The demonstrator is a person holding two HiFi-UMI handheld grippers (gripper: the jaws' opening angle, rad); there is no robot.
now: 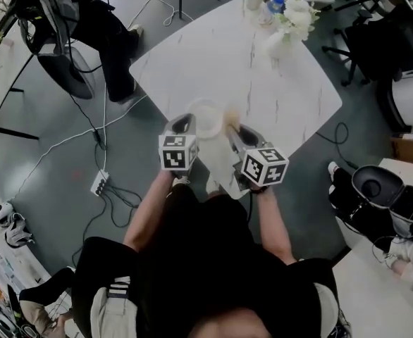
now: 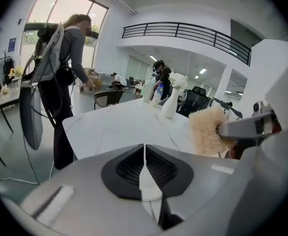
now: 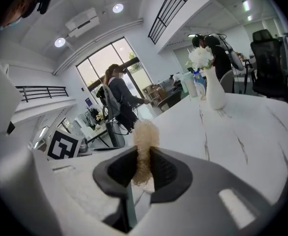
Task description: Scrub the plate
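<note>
Head view: left tongs point(image 1: 184, 122) pinch a pale round plate point(image 1: 210, 122), right tongs point(image 1: 237, 132) clamp a tan scrubber point(image 1: 230, 117).

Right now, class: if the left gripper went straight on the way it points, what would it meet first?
Probably the bare white tabletop: the left gripper points down at it, well short of the vase. Depth is unclear.
</note>
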